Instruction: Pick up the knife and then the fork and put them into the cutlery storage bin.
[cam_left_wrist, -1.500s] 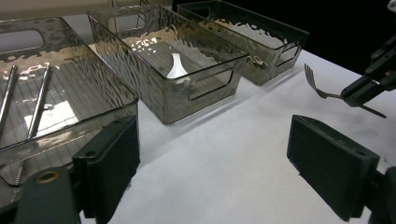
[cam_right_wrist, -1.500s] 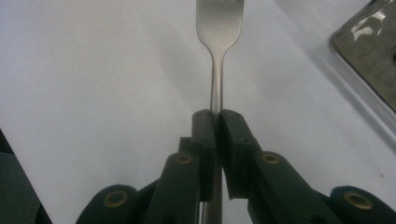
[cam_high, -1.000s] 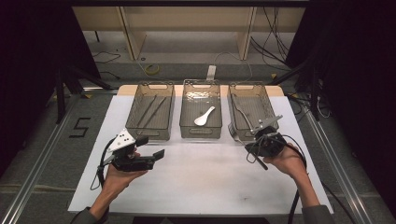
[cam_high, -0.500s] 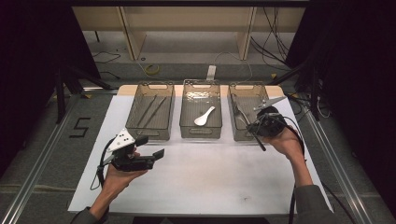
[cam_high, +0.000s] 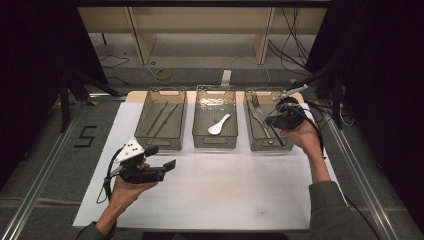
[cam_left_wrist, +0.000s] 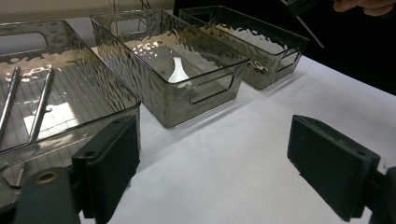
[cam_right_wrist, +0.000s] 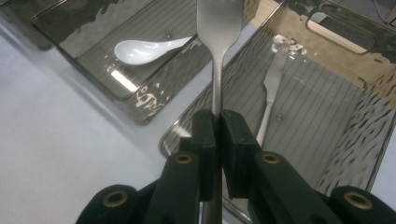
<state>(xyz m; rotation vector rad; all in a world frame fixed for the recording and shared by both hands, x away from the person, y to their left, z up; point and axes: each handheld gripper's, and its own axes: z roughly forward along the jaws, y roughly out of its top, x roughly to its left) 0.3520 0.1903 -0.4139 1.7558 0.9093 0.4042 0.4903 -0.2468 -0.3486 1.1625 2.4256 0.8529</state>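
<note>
Three clear grey bins stand in a row at the far side of the white mat. The left bin (cam_high: 161, 142) holds two metal chopsticks (cam_high: 162, 117), the middle bin (cam_high: 215, 144) a white spoon (cam_high: 219, 125). My right gripper (cam_high: 274, 119) hovers over the right bin (cam_high: 267, 146), shut on the handle of a metal fork (cam_right_wrist: 218, 28) whose head points away over the bin's near corner. Another fork (cam_right_wrist: 271, 93) lies inside that bin. My left gripper (cam_high: 167, 167) is held low over the mat in front of the left bin, open, with nothing between its jaws (cam_left_wrist: 212, 135).
The white mat (cam_high: 225, 200) covers the table in front of the bins. Metal rails run along both sides, and a "5" mark (cam_high: 85, 136) lies left of the mat. Cables trail on the floor beyond the table.
My right gripper has moved away from the mat's near right area, up and over the right bin, with the fork in it. The left gripper has stayed in place.
</note>
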